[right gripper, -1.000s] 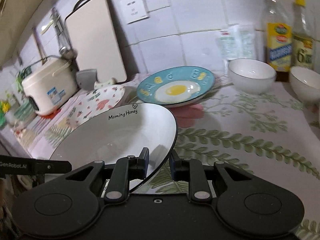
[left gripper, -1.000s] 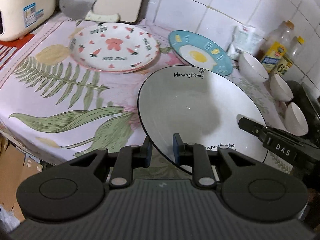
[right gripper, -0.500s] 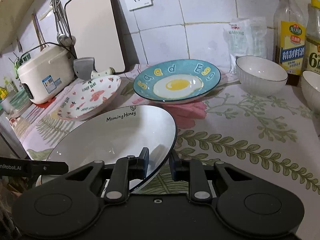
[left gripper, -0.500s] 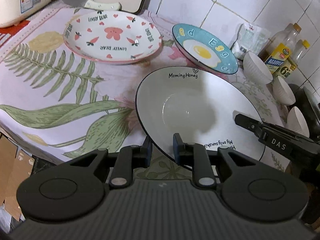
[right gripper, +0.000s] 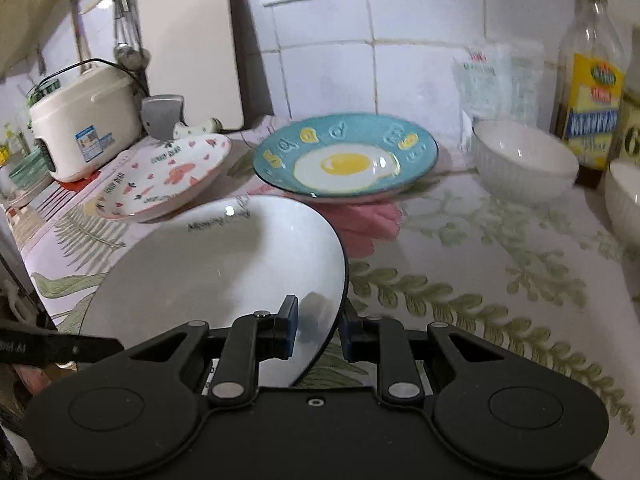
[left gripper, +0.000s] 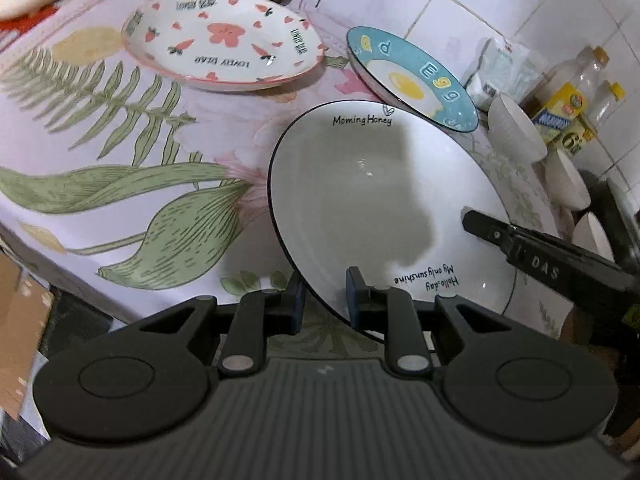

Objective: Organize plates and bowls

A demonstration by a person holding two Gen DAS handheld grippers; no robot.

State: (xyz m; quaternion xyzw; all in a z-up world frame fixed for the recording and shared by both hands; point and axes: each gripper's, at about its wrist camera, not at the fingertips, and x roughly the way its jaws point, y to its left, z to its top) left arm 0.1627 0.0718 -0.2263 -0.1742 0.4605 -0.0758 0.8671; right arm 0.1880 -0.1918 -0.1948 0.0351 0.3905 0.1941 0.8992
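While seemingly above the cloth (left gripper: 120, 152), white plate (left gripper: 380, 200) between both fingers (left gripper: 354, 292).

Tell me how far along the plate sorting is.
Done: nothing is stacked yet. In hand: the left gripper and right gripper both clamp the white plate by its rim. Left: the pink plate, egg plate and bowls sit apart.

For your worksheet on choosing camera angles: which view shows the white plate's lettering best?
The left wrist view: both inscriptions on the white plate read sharply. The right wrist view shows the same plate blurred, its one visible inscription smeared.
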